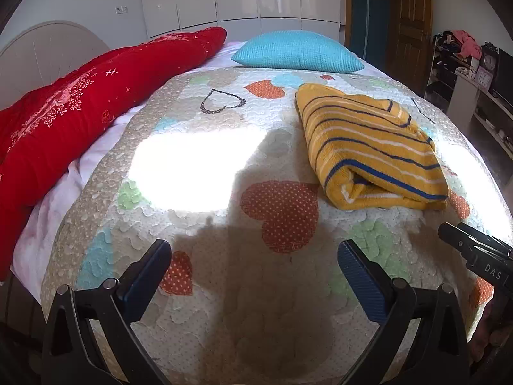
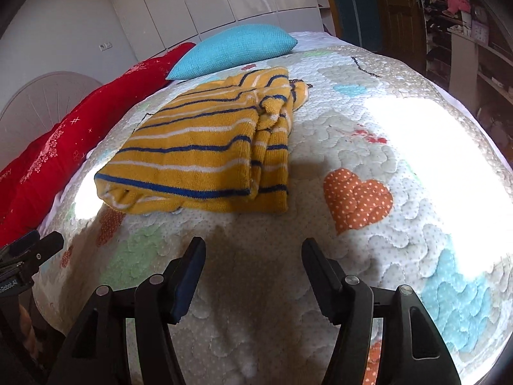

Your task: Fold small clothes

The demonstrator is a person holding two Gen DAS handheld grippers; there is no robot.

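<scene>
A quilt (image 1: pixel 224 147) printed with hearts covered the bed and filled most of both views, with patches of bright sunlight falling across it. Along the quilt's left edge lay a long red bolster (image 1: pixel 96 96), and at the quilt's far end rested a turquoise pillow (image 1: pixel 298 51). A yellow sweater (image 2: pixel 205 150) with navy and white stripes lay folded into a rough rectangle on top of the quilt — right of centre from the left wrist camera, left of centre from the right one. Both tongs hovered over the quilt's near edge, apart from the sweater. The left gripper (image 1: pixel 255 271) was released, its fingers spread wide with nothing between them. The right gripper (image 2: pixel 253 269) was likewise released and held nothing — only bare quilt showed between its fingers.
</scene>
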